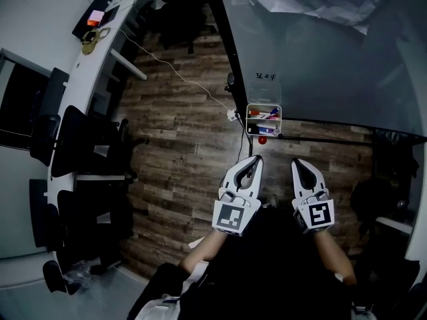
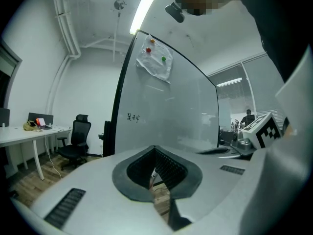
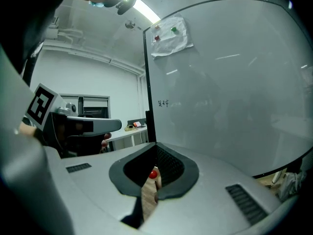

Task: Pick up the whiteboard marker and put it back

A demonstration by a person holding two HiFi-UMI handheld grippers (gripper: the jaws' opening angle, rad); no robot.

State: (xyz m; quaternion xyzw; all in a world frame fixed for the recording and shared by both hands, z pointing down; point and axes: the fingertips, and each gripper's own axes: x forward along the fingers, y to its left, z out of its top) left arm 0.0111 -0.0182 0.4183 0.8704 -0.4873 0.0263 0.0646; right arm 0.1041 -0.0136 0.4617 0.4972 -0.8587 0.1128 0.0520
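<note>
Whiteboard markers (image 1: 259, 113) are seen crosswise in a tray (image 1: 264, 105) ahead, nearer the left gripper (image 1: 253, 160) than the right gripper (image 1: 297, 163), both jaws closed and empty.

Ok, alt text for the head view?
The left gripper and right gripper, white, jaws together and empty, point at a small white tray of markers on a whiteboard. Dark wooden floor; white desk and black office chairs at left.

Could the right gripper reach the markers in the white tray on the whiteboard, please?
Probably yes: nothing lies between the right gripper and the small white marker tray, though its jaws are together and must open first.
</note>
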